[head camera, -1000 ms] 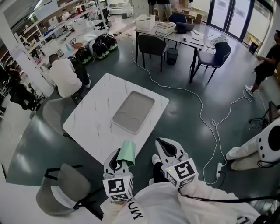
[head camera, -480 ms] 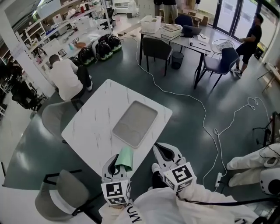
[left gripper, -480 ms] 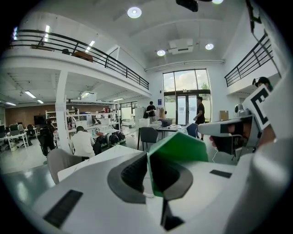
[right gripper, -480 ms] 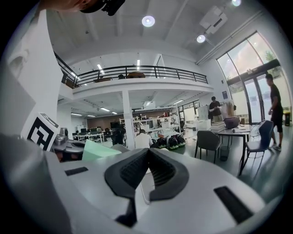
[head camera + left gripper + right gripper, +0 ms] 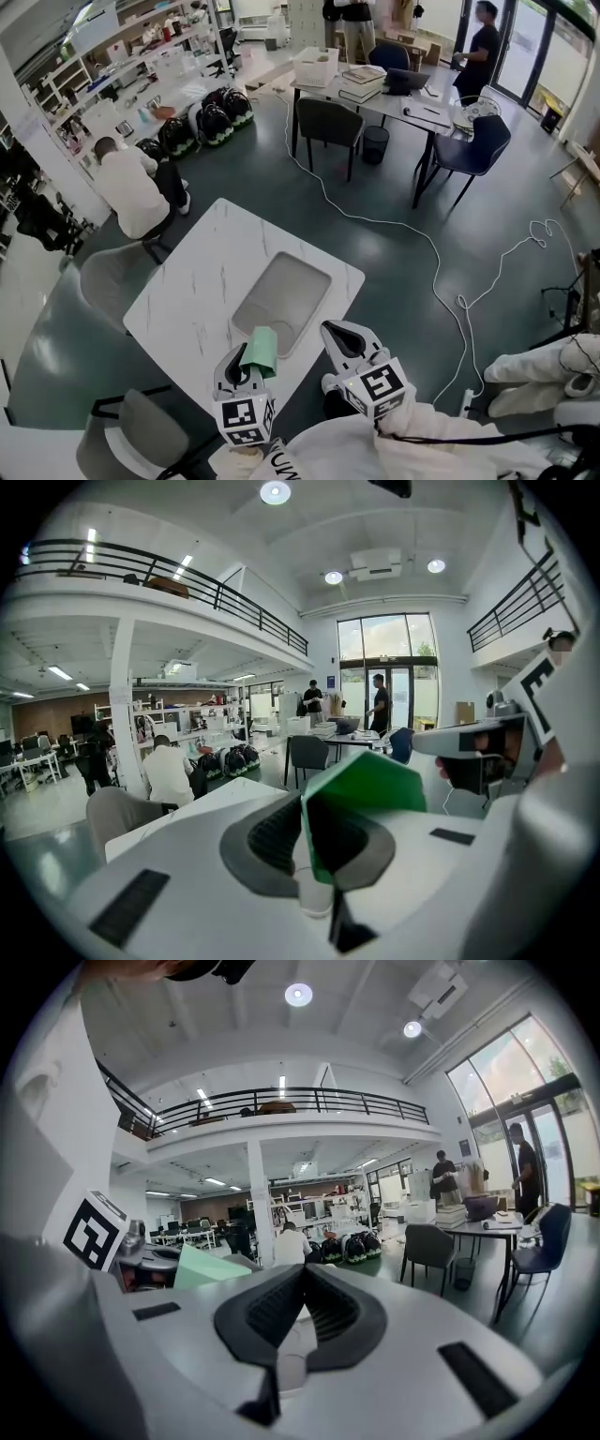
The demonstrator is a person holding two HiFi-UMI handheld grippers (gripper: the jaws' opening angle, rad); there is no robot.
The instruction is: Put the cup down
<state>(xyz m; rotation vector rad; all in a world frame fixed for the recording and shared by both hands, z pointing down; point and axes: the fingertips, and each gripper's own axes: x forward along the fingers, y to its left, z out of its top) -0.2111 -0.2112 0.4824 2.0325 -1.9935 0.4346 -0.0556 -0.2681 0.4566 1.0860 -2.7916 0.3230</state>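
Head view: left tool (image 5: 249,360) grips the cup (image 5: 263,345) over the bench (image 5: 192,281), right tool (image 5: 336,330) closed empty; next we lower it.

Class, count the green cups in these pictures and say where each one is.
1. The green cup is clamped in the left gripper, above the near part of the white marble-look table. Others may be hidden on the distant shelves.
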